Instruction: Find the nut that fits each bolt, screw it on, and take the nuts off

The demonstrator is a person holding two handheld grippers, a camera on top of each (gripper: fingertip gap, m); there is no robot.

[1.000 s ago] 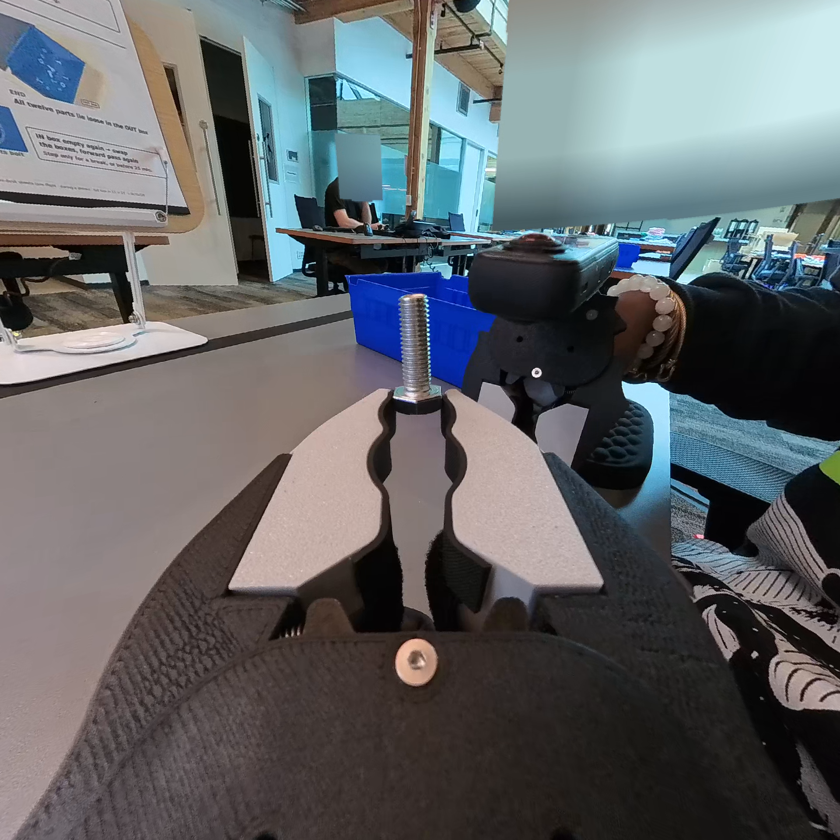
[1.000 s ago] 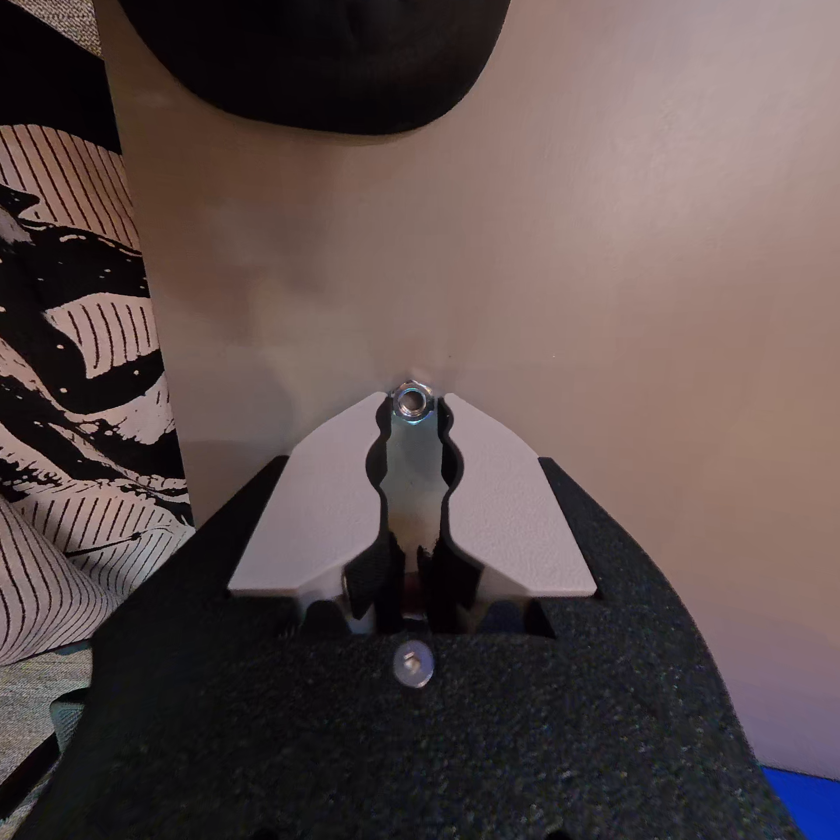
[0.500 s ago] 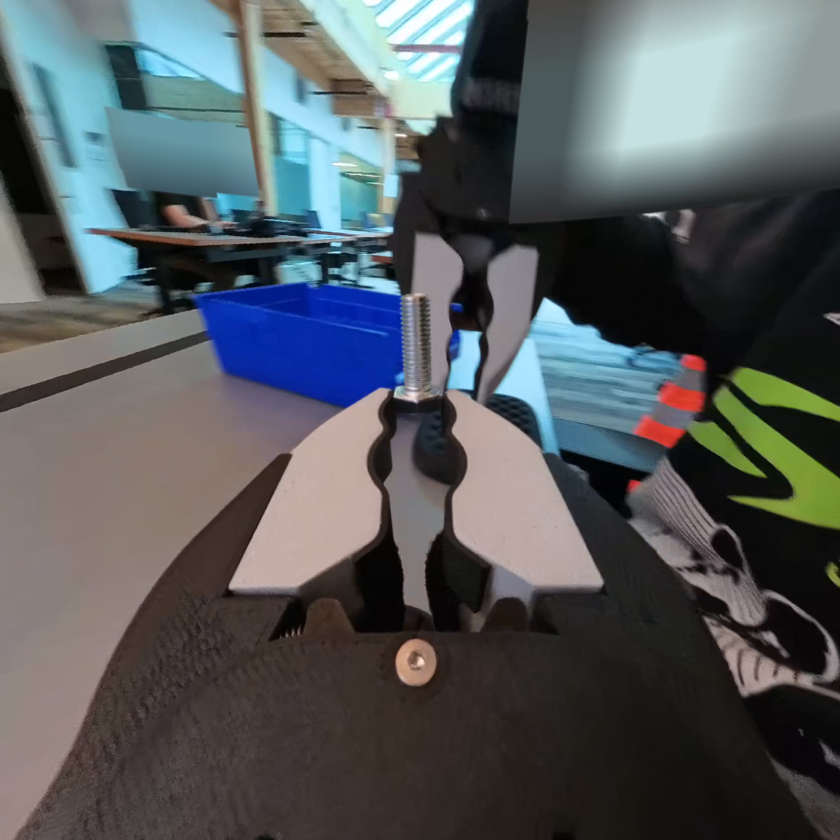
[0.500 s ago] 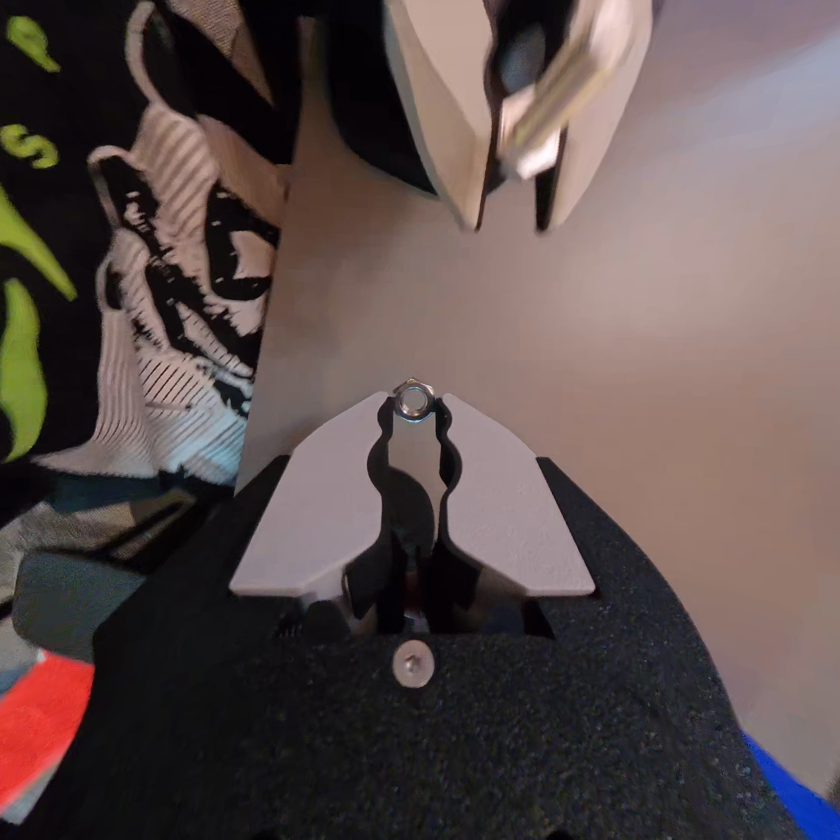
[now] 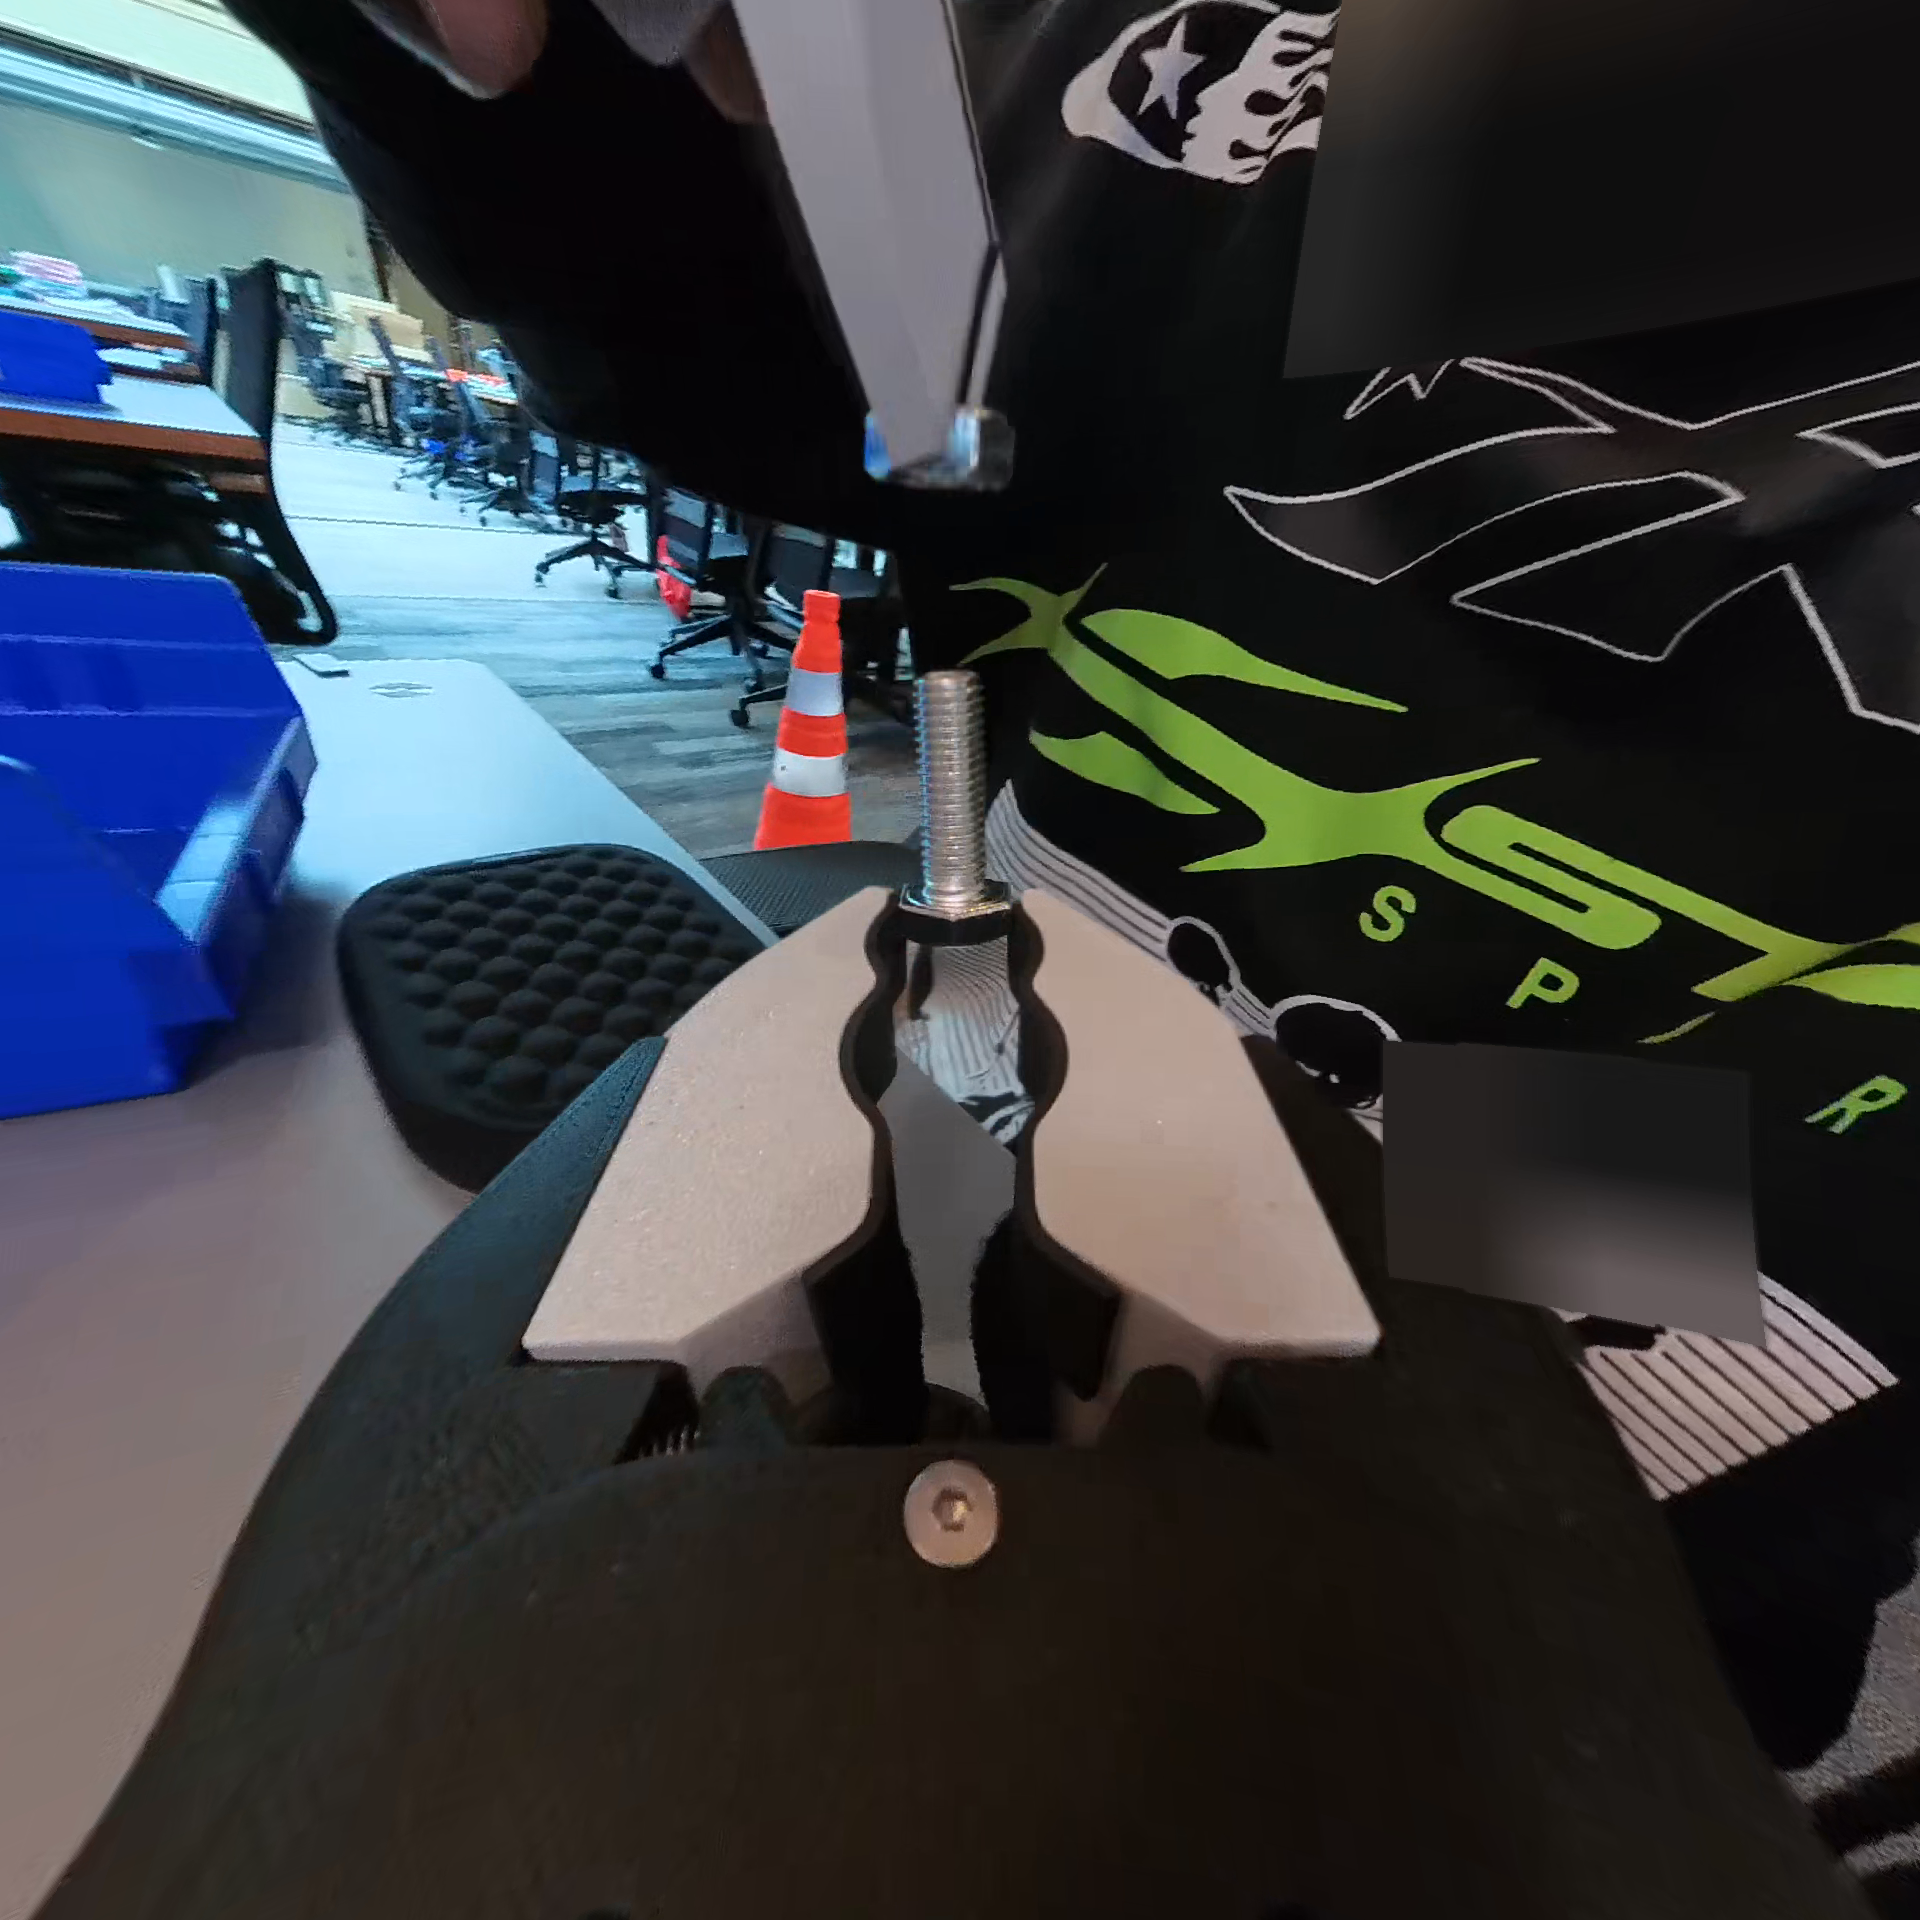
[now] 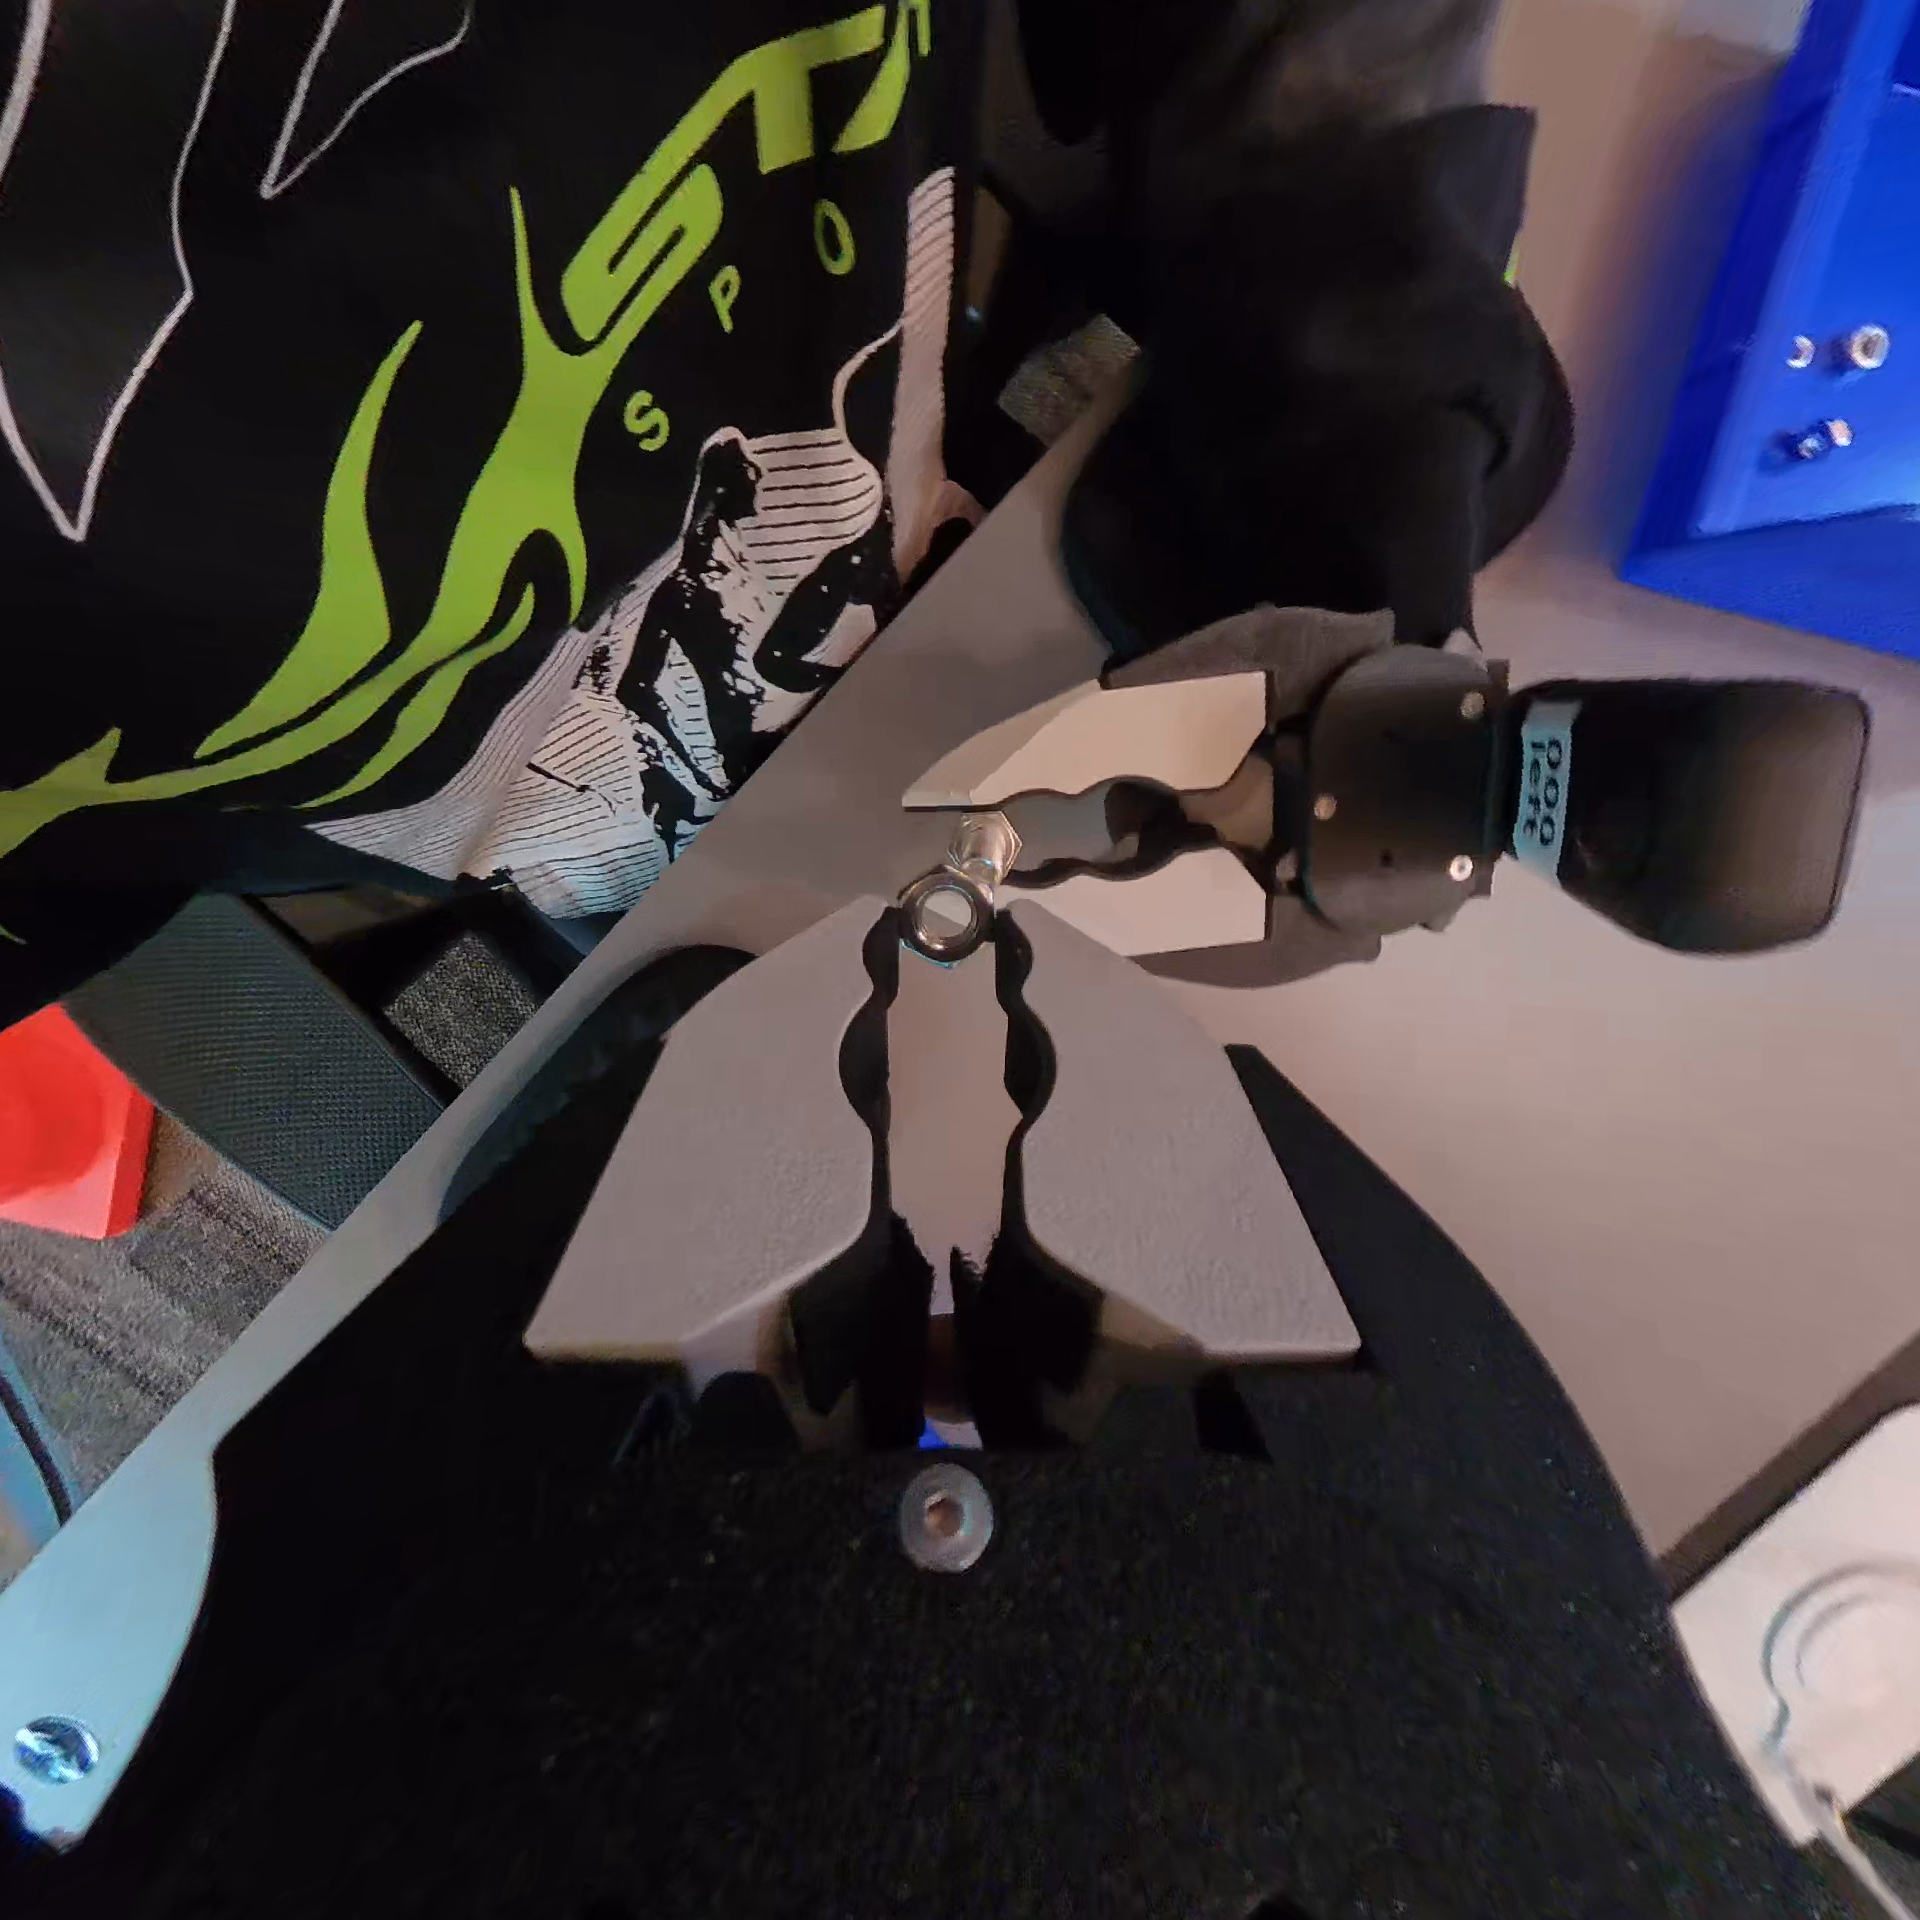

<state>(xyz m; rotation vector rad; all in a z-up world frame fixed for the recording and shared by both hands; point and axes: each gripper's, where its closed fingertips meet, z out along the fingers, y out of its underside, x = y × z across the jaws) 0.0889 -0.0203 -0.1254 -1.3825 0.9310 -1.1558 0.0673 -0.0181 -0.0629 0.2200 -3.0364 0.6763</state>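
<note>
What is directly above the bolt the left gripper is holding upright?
The right gripper hangs above the bolt, clamping a silver nut clear of the threaded tip. The nut's bore is hidden in the left wrist view.

Shiny threaded metal bolt (image 5: pixel 950 790); glossy blue plastic bin (image 5: pixel 125 831); matt table (image 5: pixel 156 1299)

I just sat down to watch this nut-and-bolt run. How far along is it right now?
Picked up already: the left gripper clamps a silver bolt by its hex head, threads upright, and the right gripper grips a silver nut. In hand: the nut hangs above the bolt's tip, apart from it, so threading has not begun. Left: screwing on, unscrewing, and the loose nuts in the blue bin.
</note>
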